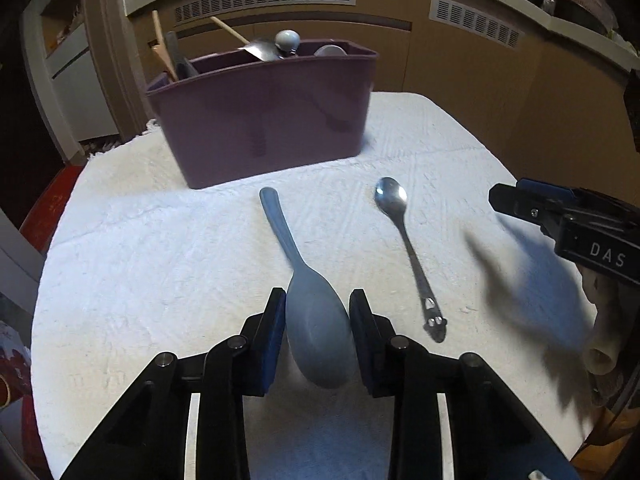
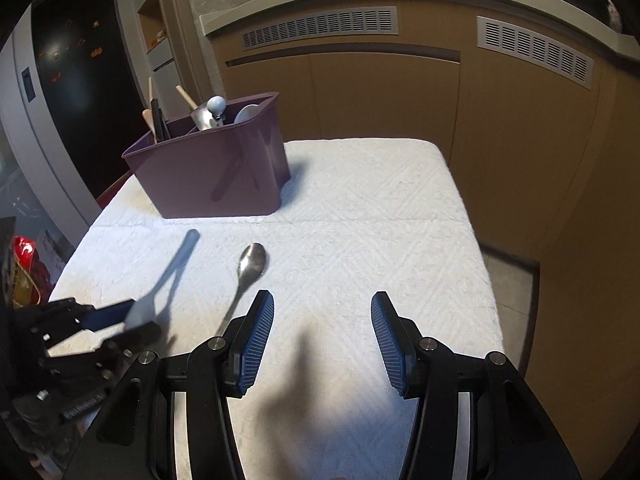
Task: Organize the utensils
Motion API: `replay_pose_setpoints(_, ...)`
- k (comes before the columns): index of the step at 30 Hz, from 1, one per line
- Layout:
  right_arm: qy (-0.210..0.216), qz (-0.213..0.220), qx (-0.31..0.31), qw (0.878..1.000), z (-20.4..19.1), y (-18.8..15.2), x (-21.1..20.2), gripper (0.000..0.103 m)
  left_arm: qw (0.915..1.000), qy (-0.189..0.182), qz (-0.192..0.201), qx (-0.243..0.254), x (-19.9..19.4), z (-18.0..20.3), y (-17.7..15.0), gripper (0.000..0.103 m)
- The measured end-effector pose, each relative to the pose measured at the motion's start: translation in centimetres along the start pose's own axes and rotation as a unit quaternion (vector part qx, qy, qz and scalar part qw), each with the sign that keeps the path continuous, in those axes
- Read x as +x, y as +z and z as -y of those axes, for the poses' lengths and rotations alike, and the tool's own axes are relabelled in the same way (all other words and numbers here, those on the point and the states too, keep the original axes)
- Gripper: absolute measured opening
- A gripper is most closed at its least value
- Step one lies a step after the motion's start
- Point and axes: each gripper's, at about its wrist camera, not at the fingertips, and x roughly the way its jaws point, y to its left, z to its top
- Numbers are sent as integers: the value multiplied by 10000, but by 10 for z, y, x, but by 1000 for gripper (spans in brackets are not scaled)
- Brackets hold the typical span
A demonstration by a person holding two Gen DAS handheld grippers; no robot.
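A grey-blue plastic spoon (image 1: 316, 340) lies on the white tablecloth (image 1: 160, 264) with its bowl towards me and its handle pointing at the caddy. My left gripper (image 1: 318, 296) is shut on the bowl, a blue pad pressing each side; the right wrist view shows this gripper (image 2: 132, 320) low at the left, the spoon (image 2: 180, 268) slanting up off the cloth. A metal teaspoon (image 1: 404, 248) (image 2: 250, 268) lies just right of it. My right gripper (image 2: 322, 304) hovers open over bare cloth beside the teaspoon, holding nothing. The purple caddy (image 1: 260, 120) (image 2: 208, 168) stands behind.
The caddy holds wooden handles (image 1: 160, 44), a metal utensil (image 1: 262, 50) and a white ladle (image 1: 287, 40). Tan cabinets with vent grilles (image 2: 320, 26) rise past the table's far edge. A red packet (image 2: 26, 268) sits left of the table; the cloth (image 2: 380, 208) ends at the right.
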Motion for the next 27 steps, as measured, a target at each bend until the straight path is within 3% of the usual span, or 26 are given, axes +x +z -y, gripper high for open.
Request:
replay_pose_setpoints(10,223,-628,-338,9972,-50,17,60,52,9984,-125,194,-512,-22,-57,-23,28)
replay_pose_setpoints(17,-148,-786,-472,9957,-70,28,93,52,9962,-257,412,-724,-34,-75,-23,26)
replay_pose_setpoints(19,-312,-781,-634,9944,-78,29,96,45,9958,-288,432,-759,-36,-79,-24,22)
replay_pose_setpoints(20,-383,-751,-752,9936,-83,28,96,31,9956,-290,437,-775,-36,-80,-24,19)
replay_pose_setpoints(27,-289,-600,-1199,9905,-106,21,73,29,9958,-270,490,-719,-43,-79,-25,16)
